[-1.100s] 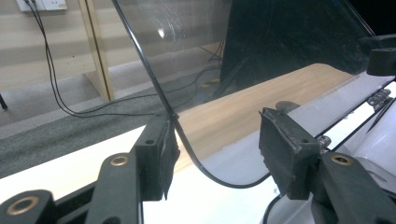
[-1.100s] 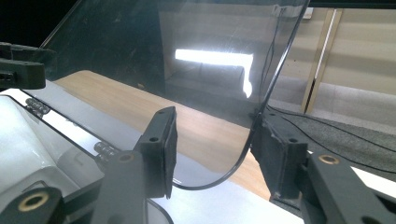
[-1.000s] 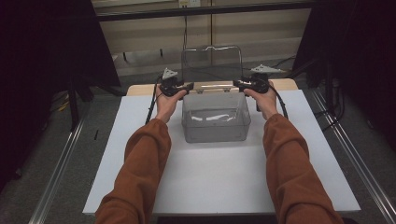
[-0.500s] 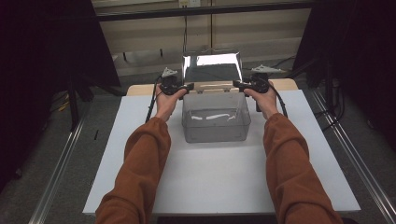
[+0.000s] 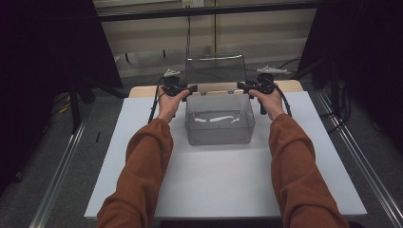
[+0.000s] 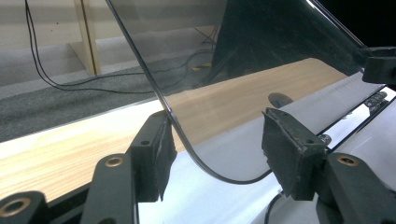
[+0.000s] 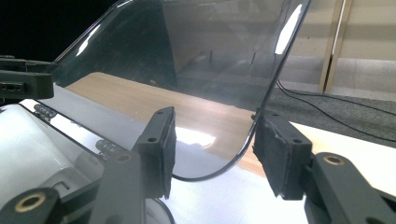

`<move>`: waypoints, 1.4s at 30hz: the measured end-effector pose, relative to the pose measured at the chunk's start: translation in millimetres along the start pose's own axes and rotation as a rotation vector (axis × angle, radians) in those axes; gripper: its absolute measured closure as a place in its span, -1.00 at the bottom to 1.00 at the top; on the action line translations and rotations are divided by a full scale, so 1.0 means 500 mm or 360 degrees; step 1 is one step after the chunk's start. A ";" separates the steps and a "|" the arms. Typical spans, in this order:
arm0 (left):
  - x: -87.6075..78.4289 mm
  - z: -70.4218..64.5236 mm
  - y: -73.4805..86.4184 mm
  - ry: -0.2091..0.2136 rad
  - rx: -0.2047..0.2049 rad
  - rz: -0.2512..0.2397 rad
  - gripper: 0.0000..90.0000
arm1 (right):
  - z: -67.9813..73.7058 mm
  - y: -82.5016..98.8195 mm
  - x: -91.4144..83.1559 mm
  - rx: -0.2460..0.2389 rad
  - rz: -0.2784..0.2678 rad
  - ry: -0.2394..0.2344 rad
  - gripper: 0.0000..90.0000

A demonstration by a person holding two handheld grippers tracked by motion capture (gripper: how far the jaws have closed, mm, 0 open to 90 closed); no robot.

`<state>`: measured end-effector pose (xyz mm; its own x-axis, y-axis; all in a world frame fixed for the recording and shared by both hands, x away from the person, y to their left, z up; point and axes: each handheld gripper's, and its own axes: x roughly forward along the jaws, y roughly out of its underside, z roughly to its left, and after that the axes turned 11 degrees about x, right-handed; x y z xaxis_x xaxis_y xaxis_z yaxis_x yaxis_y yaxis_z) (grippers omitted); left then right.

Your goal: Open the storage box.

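A clear plastic box [image 5: 219,126] stands on the white table top [image 5: 214,185], its hinged clear lid [image 5: 215,69] raised nearly upright at the back. My left gripper [image 5: 190,89] is at the lid's lower left corner and my right gripper [image 5: 242,85] at its lower right corner. In the left gripper view the left gripper [image 6: 219,144] is open, and the lid [image 6: 261,56] edge runs between the jaws, close against one pad [image 6: 161,154]. In the right gripper view the right gripper [image 7: 217,140] is open too, with the lid [image 7: 201,51] rim against one pad [image 7: 275,149].
A strip of wooden table [image 5: 142,91] shows behind the white top. Metal rails [image 5: 351,156] run along both sides on the grey floor, and cables [image 6: 56,79] trail behind. The box's small hinges [image 7: 109,147] sit along its back rim.
The lid has swung a little on its hinge: a bright glare crossed it half a second ago and is gone, and its top edge sits slightly lower. Both hands have barely moved.
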<state>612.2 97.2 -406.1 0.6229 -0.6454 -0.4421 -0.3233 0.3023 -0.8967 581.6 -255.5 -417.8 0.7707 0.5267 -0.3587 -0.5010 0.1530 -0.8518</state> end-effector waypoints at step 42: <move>0.019 -0.004 0.003 0.0000 -0.0220 0.0057 -0.23 | 0.002 -0.005 0.000 0.0044 0.0075 0.0047 -0.03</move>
<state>616.3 90.3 -411.5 0.6091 -0.6359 -0.4740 -0.4403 0.2259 -0.8690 582.7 -255.1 -415.3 0.7571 0.5091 -0.4094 -0.5473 0.1520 -0.8230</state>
